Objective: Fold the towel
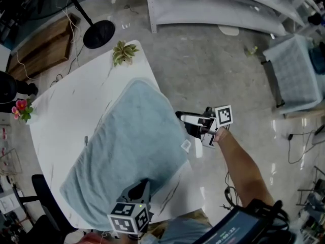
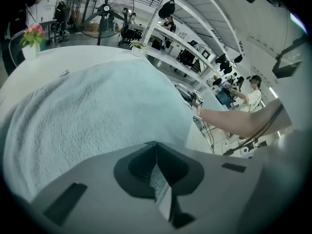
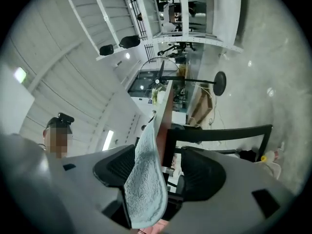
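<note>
A light blue towel (image 1: 127, 141) lies spread flat on the white table (image 1: 66, 100), its white label (image 1: 186, 146) at the right corner. At the towel's near edge, my left gripper (image 1: 141, 186) is shut on the cloth; in the left gripper view its jaws (image 2: 156, 152) meet with terry towel (image 2: 97, 111) pinched between them. My right gripper (image 1: 187, 123) is at the table's right edge by the towel's right side. Seen from the right gripper view, that gripper (image 3: 163, 165) stands open, and a towel edge (image 3: 146, 179) hangs between the jaws against the left one.
A small potted plant (image 1: 124, 51) sits at the table's far corner, pink flowers (image 1: 20, 110) at its left edge. A fan base (image 1: 99, 33), white shelving (image 1: 213, 4) and a grey cart (image 1: 294, 72) stand on the floor. A black chair (image 1: 43, 207) is near left.
</note>
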Demonstrator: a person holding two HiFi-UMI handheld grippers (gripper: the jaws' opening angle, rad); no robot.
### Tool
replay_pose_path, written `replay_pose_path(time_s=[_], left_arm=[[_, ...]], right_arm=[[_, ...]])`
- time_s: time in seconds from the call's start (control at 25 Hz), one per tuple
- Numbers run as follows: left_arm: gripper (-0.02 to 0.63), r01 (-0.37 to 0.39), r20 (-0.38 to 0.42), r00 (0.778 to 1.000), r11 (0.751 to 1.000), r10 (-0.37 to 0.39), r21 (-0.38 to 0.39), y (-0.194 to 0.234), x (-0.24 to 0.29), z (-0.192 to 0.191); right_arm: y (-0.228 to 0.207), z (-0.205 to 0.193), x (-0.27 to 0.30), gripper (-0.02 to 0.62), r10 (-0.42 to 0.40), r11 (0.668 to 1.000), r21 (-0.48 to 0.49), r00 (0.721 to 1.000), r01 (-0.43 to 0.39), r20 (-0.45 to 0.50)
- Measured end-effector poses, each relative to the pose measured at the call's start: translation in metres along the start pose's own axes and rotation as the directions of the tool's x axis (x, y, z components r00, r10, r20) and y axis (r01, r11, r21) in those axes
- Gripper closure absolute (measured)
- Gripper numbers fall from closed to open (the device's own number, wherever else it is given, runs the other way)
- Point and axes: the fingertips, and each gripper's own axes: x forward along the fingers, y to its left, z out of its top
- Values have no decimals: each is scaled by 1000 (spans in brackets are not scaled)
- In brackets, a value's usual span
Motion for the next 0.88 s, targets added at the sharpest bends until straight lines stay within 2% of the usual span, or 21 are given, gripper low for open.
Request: replay_pose_path(time_s=[0.08, 0.2, 0.32, 0.36, 0.44, 0.52, 0.76, 0.88], left_arm=[[597, 3, -1, 1000, 1000, -3, -4, 0, -2, 0], [597, 7, 0, 1000, 1000, -7, -7, 2, 0, 0], [597, 10, 0, 1000, 1000, -10, -3, 2, 3, 2], [597, 10, 0, 1000, 1000, -10, 0, 2, 3, 3], [597, 11, 2, 1000, 1000, -11, 4, 1, 2, 5], [597, 14, 9, 1000, 1000, -14, 5, 0, 2, 7], [597, 19, 37, 999, 1000, -19, 10, -5, -1, 17], [595, 19, 60, 998, 1000, -20, 7, -7, -6, 24]], right_arm=[[6, -1, 8, 300, 88, 996, 24, 996, -87, -29], [18, -9, 20, 291, 197, 980, 45, 975, -193, -101], [27, -21, 26, 295, 237, 972, 51, 954, -231, -185], [30, -22, 26, 323, 240, 971, 47, 952, -236, -192], [38, -18, 23, 380, 229, 973, 25, 956, -229, -184], [45, -15, 21, 399, 202, 979, 0, 962, -206, -186], [54, -6, 11, 557, 79, 990, -95, 974, -101, -211], [62, 0, 11, 565, -19, 988, -156, 973, -17, -229]])
